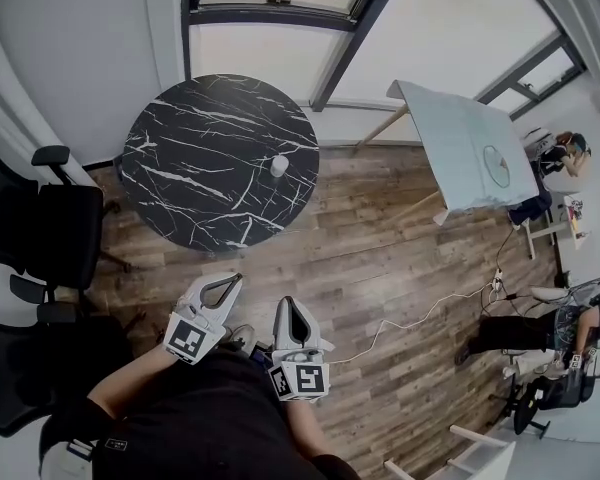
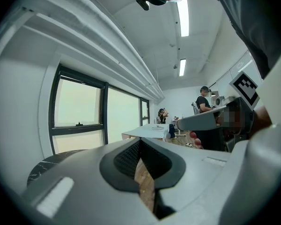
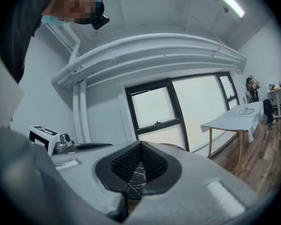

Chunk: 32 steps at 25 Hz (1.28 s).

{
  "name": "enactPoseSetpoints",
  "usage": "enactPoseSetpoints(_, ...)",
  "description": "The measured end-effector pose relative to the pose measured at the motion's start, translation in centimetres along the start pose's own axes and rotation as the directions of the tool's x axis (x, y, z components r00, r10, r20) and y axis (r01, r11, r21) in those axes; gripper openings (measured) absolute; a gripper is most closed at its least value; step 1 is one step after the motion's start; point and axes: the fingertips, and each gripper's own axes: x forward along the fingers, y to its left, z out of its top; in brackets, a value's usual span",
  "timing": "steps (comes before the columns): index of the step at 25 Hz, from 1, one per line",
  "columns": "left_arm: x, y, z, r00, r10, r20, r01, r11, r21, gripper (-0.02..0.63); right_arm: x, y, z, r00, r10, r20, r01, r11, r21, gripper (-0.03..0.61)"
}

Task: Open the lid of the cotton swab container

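Observation:
The cotton swab container (image 1: 279, 166) is a small white cylinder standing near the right side of the round black marble table (image 1: 195, 168); its lid cannot be made out at this distance. Both grippers are held low over the wooden floor, well short of the table and pointing toward it. My left gripper (image 1: 230, 281) is shut with nothing in it, its jaws meeting in the left gripper view (image 2: 140, 146). My right gripper (image 1: 287, 303) is beside it, also shut and empty (image 3: 140, 146). A bit of the marble table (image 3: 136, 179) shows through its jaws. The container appears in neither gripper view.
Black office chairs (image 1: 50, 233) stand at the left, close to the table. A white table (image 1: 470, 143) stands at the right, with a cable (image 1: 420, 318) across the floor below it. People sit at desks at the far right (image 1: 565, 153). Windows (image 1: 270, 13) line the far wall.

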Motion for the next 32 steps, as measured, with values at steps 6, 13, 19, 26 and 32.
enactPoseSetpoints(6,0.6,-2.5,-0.4,0.999,0.044,-0.011,-0.044,0.999,0.007,0.001,-1.4,-1.8,-0.8,0.998,0.062,-0.012,-0.062,0.998,-0.010,0.000)
enactPoseSetpoints(13,0.2,-3.3,-1.4,0.995,0.091,-0.035,-0.090,0.996,0.025,0.002,-1.0,-3.1,-0.9,0.994,0.111,-0.015,-0.111,0.994,-0.015,0.000)
enactPoseSetpoints(19,2.3,-2.4,-1.7,0.995,0.092,-0.037,-0.092,0.996,0.010,0.002,0.5,-3.9,-0.4,0.995,0.102,-0.010,-0.102,0.995,-0.012,0.000)
enactPoseSetpoints(26,5.6,0.0,-1.9,0.997,0.071,-0.030,-0.071,0.997,-0.005,0.002,3.4,-4.9,0.5,0.997,0.075,-0.012,-0.075,0.997,-0.025,0.000)
enactPoseSetpoints(32,7.8,3.6,-2.2,0.998,0.053,-0.026,-0.053,0.999,-0.009,0.002,7.4,-5.1,0.9,0.998,0.054,-0.018,-0.055,0.998,-0.036,0.000)
